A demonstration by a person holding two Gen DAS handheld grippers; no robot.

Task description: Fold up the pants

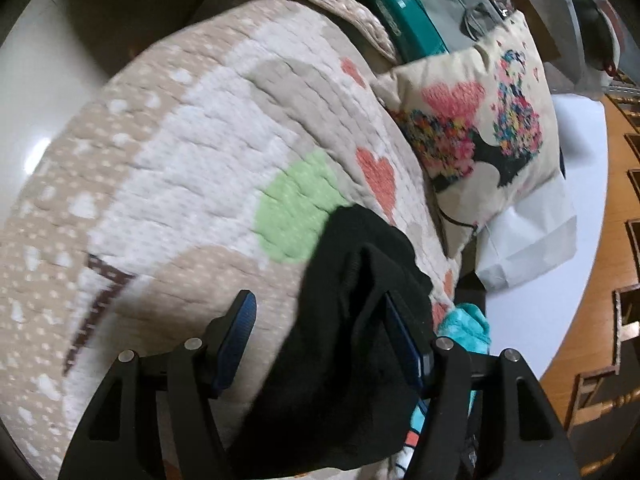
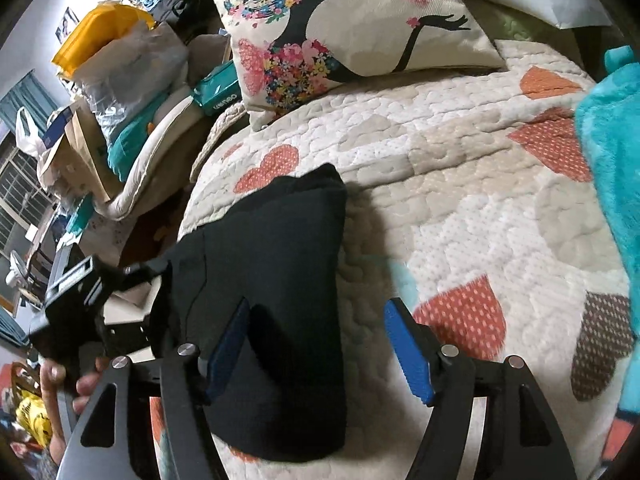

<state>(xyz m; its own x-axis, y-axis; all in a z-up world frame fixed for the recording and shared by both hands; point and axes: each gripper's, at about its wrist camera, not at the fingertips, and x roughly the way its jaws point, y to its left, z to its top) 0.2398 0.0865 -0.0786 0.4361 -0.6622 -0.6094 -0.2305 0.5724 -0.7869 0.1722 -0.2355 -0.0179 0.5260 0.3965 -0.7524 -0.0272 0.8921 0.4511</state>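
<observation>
The black pants (image 2: 276,280) lie folded in a compact bundle on the quilted bedspread (image 2: 460,184). My right gripper (image 2: 320,344) is open just above the bundle's near end, its left finger over the cloth and its right finger over bare quilt. In the left wrist view my left gripper (image 1: 320,332) is open, with the black pants (image 1: 352,320) between its fingers and draped against the right finger. The left gripper also shows at the bundle's left edge in the right wrist view (image 2: 132,276), held by a hand.
A floral cushion (image 2: 340,28) lies at the head of the bed. A turquoise fleece blanket (image 2: 612,160) is at the right. Bags and boxes (image 2: 120,80) are piled beside the bed at the left. White paper bag (image 1: 528,240) lies by the cushion.
</observation>
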